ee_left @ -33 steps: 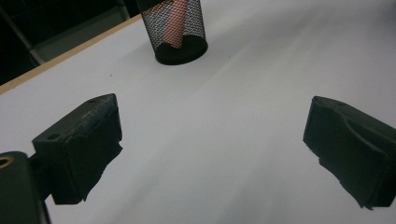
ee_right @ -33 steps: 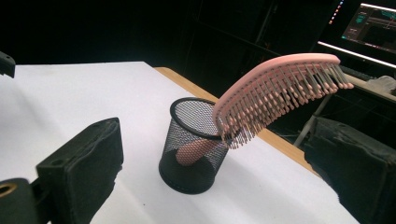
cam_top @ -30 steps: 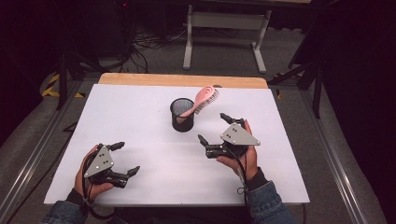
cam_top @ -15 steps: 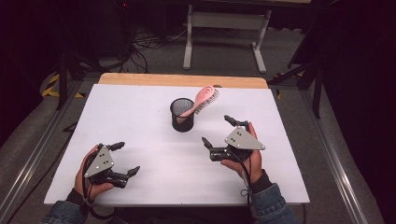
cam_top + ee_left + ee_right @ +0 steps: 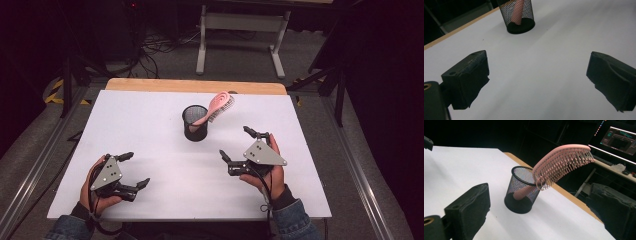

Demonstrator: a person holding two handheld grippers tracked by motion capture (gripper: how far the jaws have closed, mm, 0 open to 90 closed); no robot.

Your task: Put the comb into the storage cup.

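Lab: dark room, floor cables [image 5: 160,42], monitor [image 5: 621,137], white table [image 5: 150,130].

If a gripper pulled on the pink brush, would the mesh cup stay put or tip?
The cup would probably tip or drag: it looks like light wire mesh. The brush leans far over its rim, handle inside, so a sideways pull would likely lever that edge. A straight upward lift seems safer. Both grippers, left and right, are open and apart from it.

One pink hairbrush [image 5: 218,106], one black mesh cup [image 5: 195,122], two tongs, one table [image 5: 150,125].
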